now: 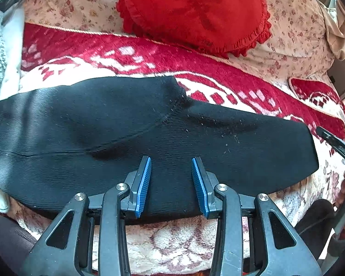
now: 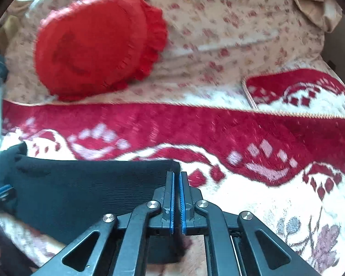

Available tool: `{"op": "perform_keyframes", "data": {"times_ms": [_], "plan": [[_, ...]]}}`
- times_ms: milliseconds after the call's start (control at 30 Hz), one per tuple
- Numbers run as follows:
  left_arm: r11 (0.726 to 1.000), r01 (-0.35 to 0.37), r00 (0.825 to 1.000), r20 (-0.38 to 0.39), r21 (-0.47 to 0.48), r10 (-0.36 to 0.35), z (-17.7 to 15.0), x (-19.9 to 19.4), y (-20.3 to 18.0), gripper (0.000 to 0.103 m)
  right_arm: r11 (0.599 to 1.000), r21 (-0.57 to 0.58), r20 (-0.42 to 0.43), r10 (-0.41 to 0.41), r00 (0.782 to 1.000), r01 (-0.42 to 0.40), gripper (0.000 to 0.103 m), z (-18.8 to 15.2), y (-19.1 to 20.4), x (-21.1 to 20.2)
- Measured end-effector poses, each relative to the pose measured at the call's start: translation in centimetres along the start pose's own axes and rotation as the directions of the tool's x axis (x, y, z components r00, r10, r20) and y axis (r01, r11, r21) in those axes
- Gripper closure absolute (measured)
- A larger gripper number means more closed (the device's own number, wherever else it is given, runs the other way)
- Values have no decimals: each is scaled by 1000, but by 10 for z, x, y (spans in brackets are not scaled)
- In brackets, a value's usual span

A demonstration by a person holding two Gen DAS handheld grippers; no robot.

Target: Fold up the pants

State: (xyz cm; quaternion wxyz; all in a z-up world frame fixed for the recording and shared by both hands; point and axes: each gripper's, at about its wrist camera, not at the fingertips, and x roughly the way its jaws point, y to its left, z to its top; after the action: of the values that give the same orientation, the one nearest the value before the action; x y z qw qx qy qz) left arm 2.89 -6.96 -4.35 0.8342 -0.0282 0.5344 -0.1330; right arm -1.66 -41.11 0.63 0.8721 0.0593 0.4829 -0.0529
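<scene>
Left gripper (image 1: 171, 185):
- Jaws wide, nothing between the blue ribbed pads (image 1: 143, 187)
- Poised low over the near edge of the black pants (image 1: 126, 126), roughly at mid-length; contact with the cloth cannot be told
- Fingers aimed forward across the garment toward the red heart cushion (image 1: 193, 13)

Right gripper (image 2: 177, 200):
- Jaws narrow, pads almost meeting, clamped on the corner of the pants (image 2: 80, 191) at the garment's right end
- Dark cloth visible below the pads, so judged held rather than merely touched
- Tilted slightly down, pointing along the bed

Task object:
- Pants lying flat and lengthwise on the red and white patterned blanket (image 1: 117, 53), apparently already doubled leg on leg, curved seat seam showing
- Right-hand end near the right tool, left-hand end extending out of the left view
- Floral bedspread (image 2: 230, 23) beyond the blanket

Step in hand (judged):
- Crosswise fold about to begin, right end secured

Next move calls for:
- Closing the left jaws on the near edge, or pinning the midline
- Lifting the right end and carrying it toward the left end
- Keeping both layers together in the clamp to avoid a skewed fold
</scene>
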Motion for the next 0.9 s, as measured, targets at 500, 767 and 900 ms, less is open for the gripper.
{"op": "perform_keyframes", "data": {"times_ms": [500, 767, 900], "plan": [[996, -83, 997, 5, 33, 83, -12, 5, -10, 38, 964, -37, -119, 256, 959, -262, 79, -22, 65, 29], [998, -59, 998, 11, 33, 59, -20, -12, -28, 38, 963, -43, -93, 262, 961, -267, 78, -17, 54, 6], [998, -35, 999, 15, 54, 34, -28, -22, -45, 38, 966, -30, -90, 254, 963, -257, 77, -17, 46, 2]]}}
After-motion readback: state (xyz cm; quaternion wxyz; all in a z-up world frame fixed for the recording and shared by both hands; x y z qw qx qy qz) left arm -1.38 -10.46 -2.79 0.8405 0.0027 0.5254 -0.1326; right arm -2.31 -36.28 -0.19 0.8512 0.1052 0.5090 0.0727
